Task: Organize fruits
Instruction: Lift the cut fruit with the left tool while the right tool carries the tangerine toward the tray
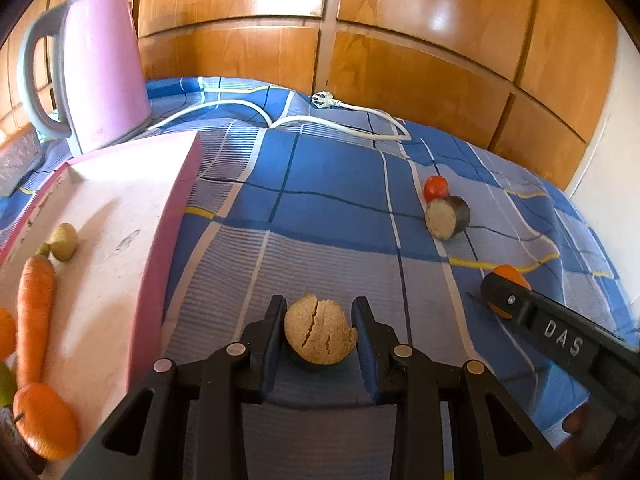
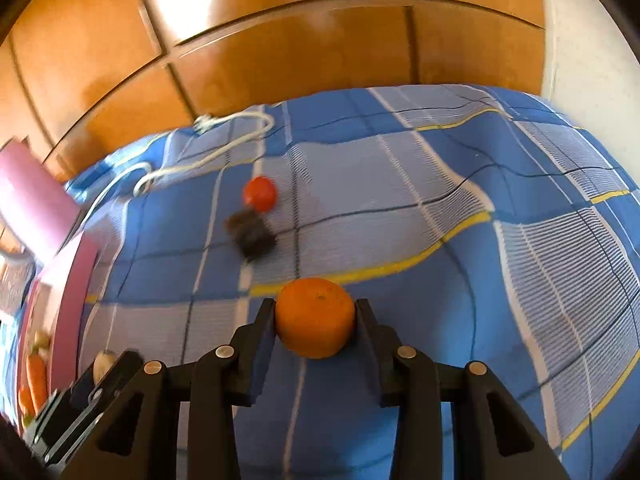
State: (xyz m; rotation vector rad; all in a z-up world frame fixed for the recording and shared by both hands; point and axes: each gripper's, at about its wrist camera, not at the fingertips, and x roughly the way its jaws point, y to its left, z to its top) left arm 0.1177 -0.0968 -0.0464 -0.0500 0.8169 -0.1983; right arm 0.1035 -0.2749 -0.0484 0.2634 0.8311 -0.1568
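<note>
At the bottom centre of my left view, my left gripper point(image 1: 320, 330) pinches a tan cracked fruit half point(image 1: 320, 330), its fingers pressed against both sides. In my right view, my right gripper point(image 2: 315, 320) is clamped on an orange point(image 2: 315, 317) at lower centre. On the left of the left view a pink tray point(image 1: 120, 216) holds a carrot point(image 1: 34, 316) and other pieces. Farther up on the blue checked cloth point(image 1: 328, 184), right of centre, a dark-skinned fruit half point(image 1: 447, 216) lies touching a red tomato point(image 1: 436, 187). Beyond, a white cord point(image 1: 352, 118) and, upper left, a pink kettle point(image 1: 100, 68).
</note>
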